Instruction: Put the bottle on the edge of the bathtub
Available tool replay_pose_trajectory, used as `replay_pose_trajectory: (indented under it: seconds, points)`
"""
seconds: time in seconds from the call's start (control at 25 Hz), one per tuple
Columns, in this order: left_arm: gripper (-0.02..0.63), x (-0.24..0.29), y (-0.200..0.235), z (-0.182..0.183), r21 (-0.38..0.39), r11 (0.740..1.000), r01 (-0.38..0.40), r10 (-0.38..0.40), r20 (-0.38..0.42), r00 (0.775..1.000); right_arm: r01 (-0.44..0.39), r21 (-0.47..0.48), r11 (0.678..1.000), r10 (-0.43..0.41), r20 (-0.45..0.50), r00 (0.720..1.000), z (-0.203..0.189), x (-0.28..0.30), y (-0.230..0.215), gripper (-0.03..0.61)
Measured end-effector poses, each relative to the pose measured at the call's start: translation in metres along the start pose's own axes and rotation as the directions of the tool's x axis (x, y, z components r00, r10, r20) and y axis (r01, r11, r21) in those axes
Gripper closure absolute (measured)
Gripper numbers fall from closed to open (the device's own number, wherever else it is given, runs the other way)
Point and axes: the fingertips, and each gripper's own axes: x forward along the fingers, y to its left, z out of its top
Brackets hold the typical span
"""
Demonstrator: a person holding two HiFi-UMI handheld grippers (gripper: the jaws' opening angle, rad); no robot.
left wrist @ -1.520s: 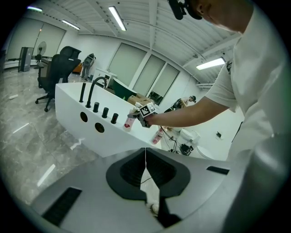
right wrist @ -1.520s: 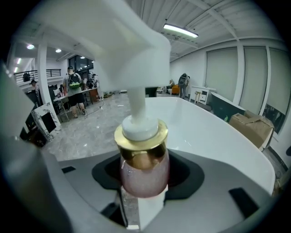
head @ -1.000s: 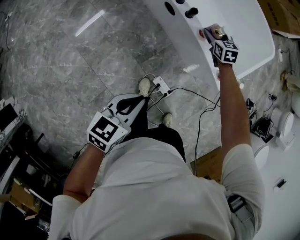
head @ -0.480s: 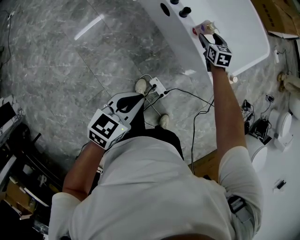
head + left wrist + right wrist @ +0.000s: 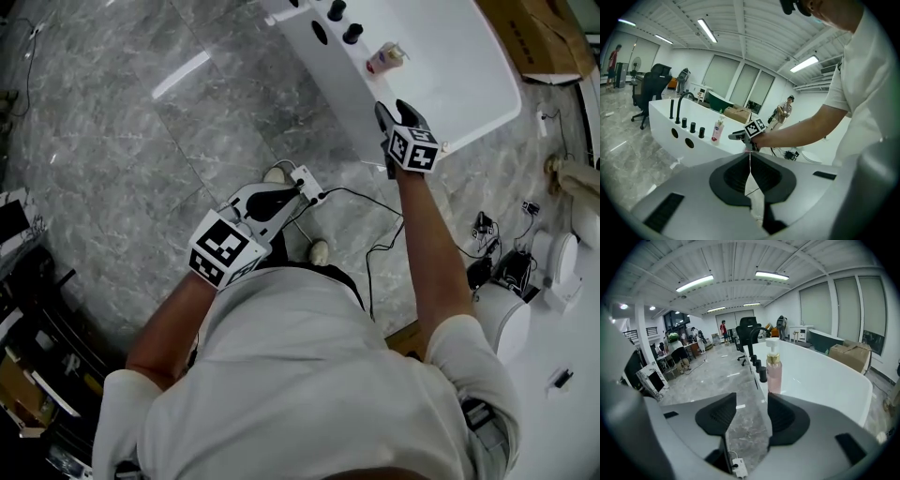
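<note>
The pink pump bottle (image 5: 383, 59) stands upright on the white bathtub's rim (image 5: 349, 84), next to the black knobs. My right gripper (image 5: 391, 112) hangs just short of it, over the tub's edge. In the right gripper view the bottle (image 5: 774, 367) stands beyond the jaws of my right gripper (image 5: 752, 416); they are open, have just been closing, and hold nothing. My left gripper (image 5: 292, 194) is low over the floor by the person's feet, shut and empty. In the left gripper view, the jaws of my left gripper (image 5: 750, 164) meet, and the bottle (image 5: 717, 131) shows farther off.
A black faucet and knobs (image 5: 757, 352) line the tub rim left of the bottle. A power strip (image 5: 309, 177) and cables lie on the grey floor near the feet. Cardboard boxes (image 5: 534, 37) sit beyond the tub, white fixtures (image 5: 562, 253) at right. People stand far off.
My right gripper has let go of the bottle and drawn back toward the person; the bottle stays standing on the rim. The left gripper has risen slightly.
</note>
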Motion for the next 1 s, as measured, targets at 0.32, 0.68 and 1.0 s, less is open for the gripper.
replay_pose_trajectory:
  seconds: [0.32,0.68,1.0]
  points:
    - [0.594,0.002,-0.054,0.008,0.069,0.997,-0.016,0.014,0.037,0.999,-0.101,-0.021,0.995,0.102,0.042,0.994,-0.025,-0.094,0.051,0.455]
    - [0.594,-0.011,-0.105,0.014,0.111,0.991,-0.074,0.067,0.073,0.995,-0.206,-0.068,0.976,0.211,0.076,0.975,-0.04,-0.22,0.1,0.558]
    - [0.594,-0.037,-0.149,-0.003,0.087,0.988,-0.124,0.115,0.107,0.988,-0.283,-0.129,0.95,0.291,0.048,0.955,-0.068,-0.303,0.135,0.569]
